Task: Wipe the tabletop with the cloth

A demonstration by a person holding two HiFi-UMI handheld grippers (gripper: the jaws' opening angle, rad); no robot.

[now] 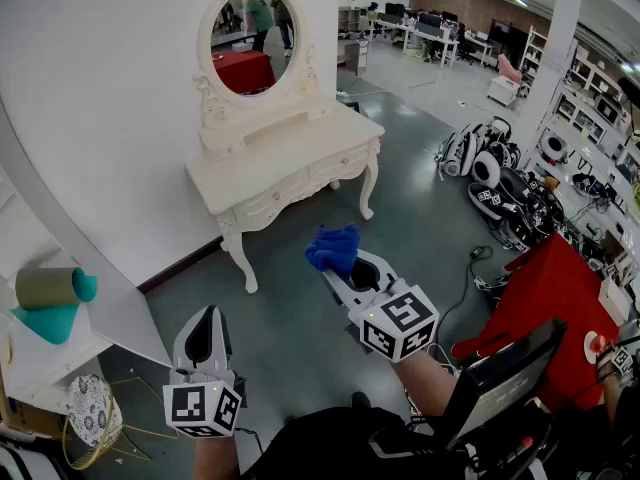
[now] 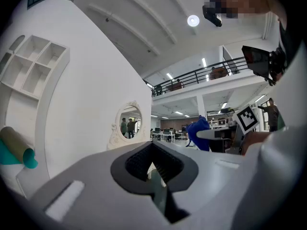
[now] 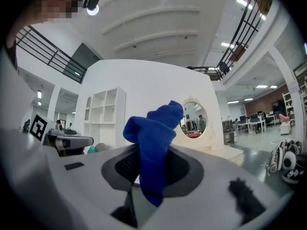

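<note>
A bunched blue cloth [image 1: 334, 247] sticks up out of my right gripper [image 1: 345, 268], which is shut on it; in the right gripper view the blue cloth [image 3: 152, 143] hangs pinched between the jaws. My left gripper [image 1: 207, 330] is held lower and to the left, shut with nothing in it; its jaws [image 2: 152, 164] meet with no gap. Both grippers are held in the air, well short of the cream dressing table [image 1: 290, 158], which stands against the white wall with an oval mirror [image 1: 251, 40] on its back. Its tabletop is bare.
A white shelf unit [image 1: 45, 298] at the left holds a teal cone and a roll [image 1: 52, 288]. A red-covered table [image 1: 545, 293] and a monitor [image 1: 498, 383] sit at the right. Helmets and gear [image 1: 500, 183] lie on the grey floor behind.
</note>
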